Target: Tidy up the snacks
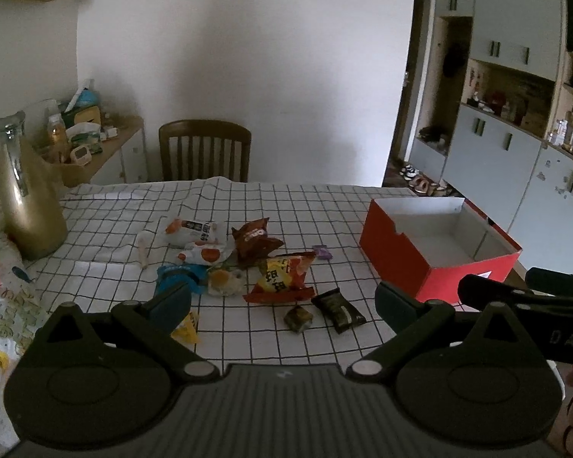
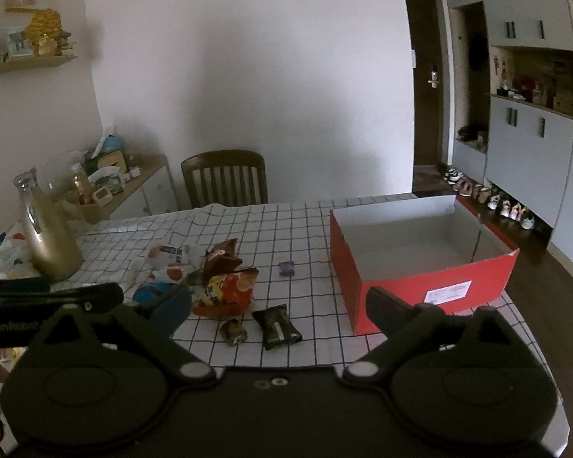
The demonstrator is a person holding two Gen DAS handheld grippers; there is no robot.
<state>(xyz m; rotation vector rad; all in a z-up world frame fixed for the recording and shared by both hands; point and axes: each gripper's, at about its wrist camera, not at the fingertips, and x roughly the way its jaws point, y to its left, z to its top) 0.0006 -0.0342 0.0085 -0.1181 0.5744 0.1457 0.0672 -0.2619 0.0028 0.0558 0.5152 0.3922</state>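
Several snack packets lie in a loose pile on the checked tablecloth (image 1: 324,210): an orange-yellow chip bag (image 1: 282,276), a brown bag (image 1: 254,242), white-orange packets (image 1: 195,233), a blue packet (image 1: 175,276), a dark green packet (image 1: 338,311), a small olive sweet (image 1: 298,318) and a purple sweet (image 1: 322,252). An empty red box (image 1: 405,259) with a white inside stands to the right. My left gripper (image 1: 282,305) hovers open over the near packets, holding nothing. My right gripper (image 2: 279,311) stands open too, with the dark green packet (image 2: 277,326) and olive sweet (image 2: 233,332) on the table beyond its fingers.
A gold vase (image 1: 28,210) stands at the table's left edge. A wooden chair (image 1: 206,150) sits behind the far side. A cluttered side cabinet (image 1: 107,145) is at back left, grey cupboards (image 1: 515,160) and shoes at right. The table's right edge runs close behind the box (image 2: 420,278).
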